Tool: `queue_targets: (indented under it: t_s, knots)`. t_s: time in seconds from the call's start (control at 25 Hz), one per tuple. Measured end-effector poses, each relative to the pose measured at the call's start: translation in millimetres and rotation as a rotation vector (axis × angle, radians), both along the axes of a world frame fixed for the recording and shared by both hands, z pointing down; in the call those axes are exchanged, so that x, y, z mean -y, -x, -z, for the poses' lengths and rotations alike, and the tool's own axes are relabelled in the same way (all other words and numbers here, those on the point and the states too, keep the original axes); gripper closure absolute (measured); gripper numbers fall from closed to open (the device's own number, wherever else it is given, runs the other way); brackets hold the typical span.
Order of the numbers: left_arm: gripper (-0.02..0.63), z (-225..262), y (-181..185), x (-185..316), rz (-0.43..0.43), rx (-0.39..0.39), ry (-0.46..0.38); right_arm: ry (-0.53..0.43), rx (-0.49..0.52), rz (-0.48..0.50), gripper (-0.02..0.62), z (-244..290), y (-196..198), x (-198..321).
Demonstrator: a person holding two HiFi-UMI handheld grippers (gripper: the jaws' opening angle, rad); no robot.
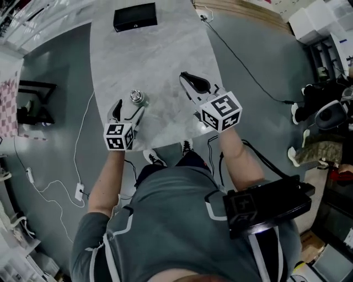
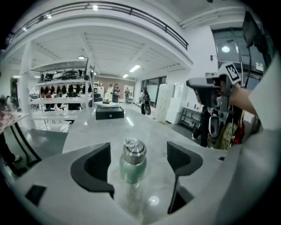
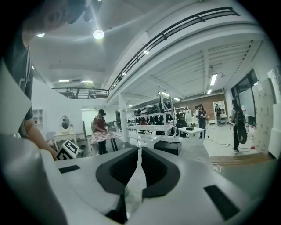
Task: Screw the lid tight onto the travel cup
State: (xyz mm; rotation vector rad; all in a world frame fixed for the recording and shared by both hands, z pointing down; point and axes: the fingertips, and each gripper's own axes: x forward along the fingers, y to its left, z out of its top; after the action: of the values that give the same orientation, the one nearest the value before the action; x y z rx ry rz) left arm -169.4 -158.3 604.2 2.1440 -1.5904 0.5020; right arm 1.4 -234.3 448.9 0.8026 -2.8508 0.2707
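The travel cup (image 1: 138, 99) stands upright on the grey marble table (image 1: 160, 55), a pale green body (image 2: 131, 169) with a metal lid (image 2: 134, 149) on top. My left gripper (image 1: 129, 108) is open, and in the left gripper view (image 2: 138, 153) the cup stands between its dark pads (image 2: 99, 165) with a gap on each side. My right gripper (image 1: 190, 82) is held to the right of the cup, apart from it. Its jaws (image 3: 140, 163) are shut with nothing between them.
A black box (image 1: 135, 16) lies at the far end of the table, also seen as a black box (image 2: 109, 113) past the cup. A black cable (image 1: 242, 60) runs over the floor on the right. Shelves and several people stand far behind.
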Motion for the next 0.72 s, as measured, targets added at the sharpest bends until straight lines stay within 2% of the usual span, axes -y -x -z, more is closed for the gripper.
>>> queue_targets:
  t_s: [0.16,0.28,0.4,0.48,0.56,0.6,0.72]
  knots:
    - [0.209,78.9,-10.5,-5.7,-0.018,-0.055,-0.135,-0.016,0.046,-0.009,0.548,29.6,-7.0,-7.4]
    - [0.209,131.4,-9.4,-12.8,-0.013,-0.105,-0.2,-0.033,0.071,0.003,0.549,56.2,-8.6,-18.1]
    - [0.21,170.3,0.5,-10.9,0.011,-0.101,-0.276,-0.046,0.057,0.002,0.549,68.5,-8.1,-17.3]
    - [0.215,188.1,2.9,-14.1,0.021,-0.132,-0.292,-0.045,0.055,0.006,0.549,76.8,-10.4,-21.7]
    - [0.271,205.6,7.6,-16.9,0.047,-0.147,-0.309,-0.051,0.052,0.016,0.549,86.0,-11.6,-26.6]
    - [0.34,214.9,9.8,-17.1,0.055,-0.13,-0.326,-0.055,0.053,0.02,0.549,90.8,-11.6,-27.8]
    - [0.388,236.2,11.2,-17.0,0.049,-0.063,-0.373,-0.059,0.058,0.026,0.549,99.2,-11.4,-29.6]
